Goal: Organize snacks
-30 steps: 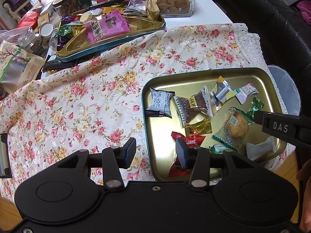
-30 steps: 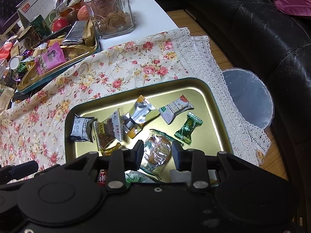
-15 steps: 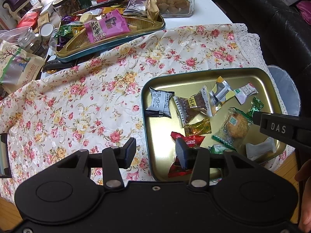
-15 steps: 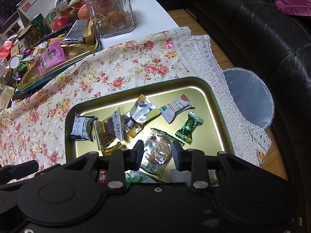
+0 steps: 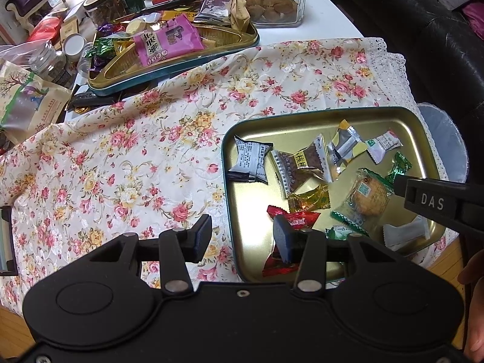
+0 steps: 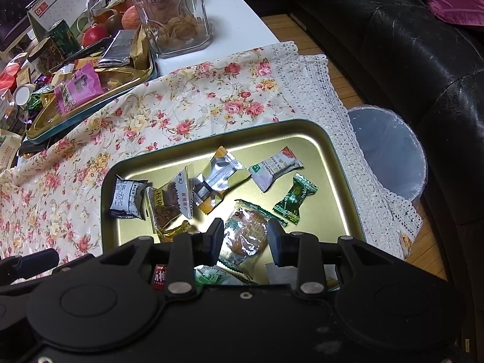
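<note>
**Snack sort: near tin partly filled, both grippers empty**

Far left of the left gripper (image 5: 240,237), at the table's back, sits the far tin (image 5: 181,60), piled with packets, a pink pack (image 5: 166,40) on top. A nut jar (image 6: 172,12) stands just right of it. Below and between the left gripper's fingers lies bare floral cloth (image 5: 121,163); its jaws stand apart, holding nothing, the right finger over the near tin (image 5: 302,118) above a red candy (image 5: 290,220).

To the right, the near tin holds about ten loose wrapped pieces: white packet, brown date pack, silver-yellow wrapper, green candy (image 6: 295,198).

Right gripper (image 6: 245,237): jaws partly apart, hovering over a clear-wrapped cookie (image 6: 246,233), which looks framed between the fingers but lies flat, not pinched.

Judgement: sorting is mid-way. Many snacks remain heaped in the far tin; those in the near tin are scattered, not grouped. Which tin is the destination, I cannot tell.
</note>
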